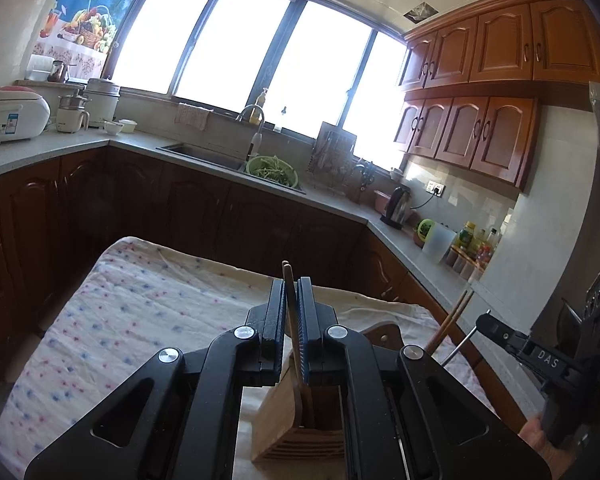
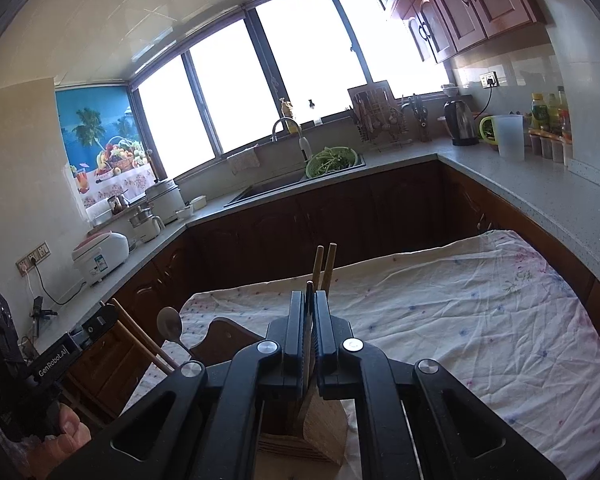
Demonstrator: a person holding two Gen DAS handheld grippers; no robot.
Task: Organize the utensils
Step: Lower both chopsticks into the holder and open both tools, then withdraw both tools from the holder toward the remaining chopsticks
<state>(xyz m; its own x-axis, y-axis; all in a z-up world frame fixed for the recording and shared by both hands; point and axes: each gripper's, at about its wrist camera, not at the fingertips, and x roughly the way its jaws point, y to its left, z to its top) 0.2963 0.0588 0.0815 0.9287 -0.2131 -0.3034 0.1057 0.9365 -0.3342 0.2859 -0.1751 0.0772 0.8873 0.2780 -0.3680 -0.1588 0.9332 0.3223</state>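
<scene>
Above the wooden holder, L hand-held gripper is pinching chopsticks; R hand-held gripper is pinching another pair; only R view is showing a spoon

Wooden holder partly behind claws

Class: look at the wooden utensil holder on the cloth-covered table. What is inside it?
Two chopsticks gripped by the left gripper reach into the wooden utensil holder. The right gripper holds more utensils above it. The holder's bottom is hidden by the grippers.
</scene>
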